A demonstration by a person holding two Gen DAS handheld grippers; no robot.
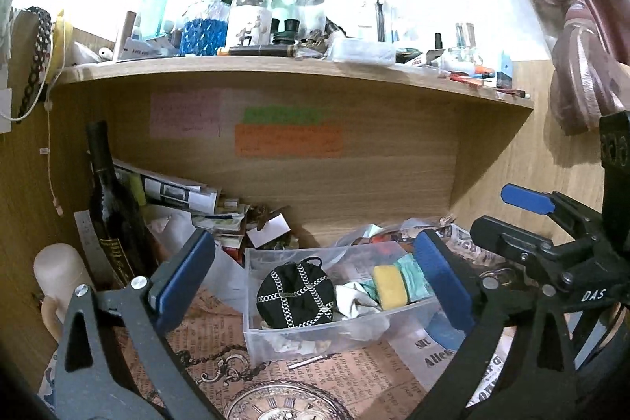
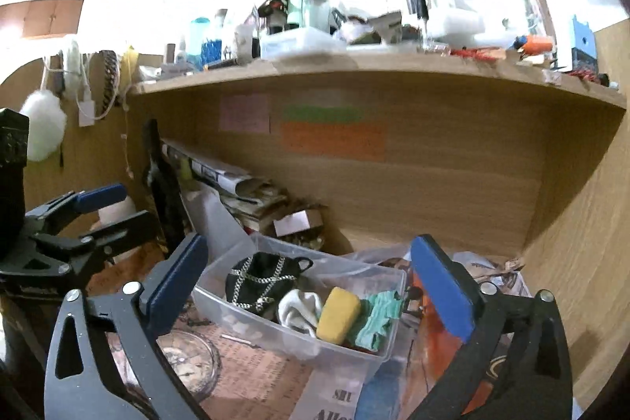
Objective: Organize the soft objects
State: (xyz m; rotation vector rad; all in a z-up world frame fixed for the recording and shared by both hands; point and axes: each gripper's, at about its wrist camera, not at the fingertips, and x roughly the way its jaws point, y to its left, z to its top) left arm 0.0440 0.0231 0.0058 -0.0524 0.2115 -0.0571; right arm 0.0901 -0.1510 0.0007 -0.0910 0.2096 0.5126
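Observation:
A clear plastic bin stands on the newspaper-covered desk under the shelf. In it lie a black pouch with silver chain, a white cloth, a yellow sponge and a green cloth. My left gripper is open and empty, its blue pads on either side of the bin in view. My right gripper is open and empty, also framing the bin. Each gripper shows in the other's view, right and left.
A dark bottle and a white bottle stand at the left, with rolled papers and small boxes behind the bin. The wooden shelf overhead carries several bottles. A pink curtain hangs at the right.

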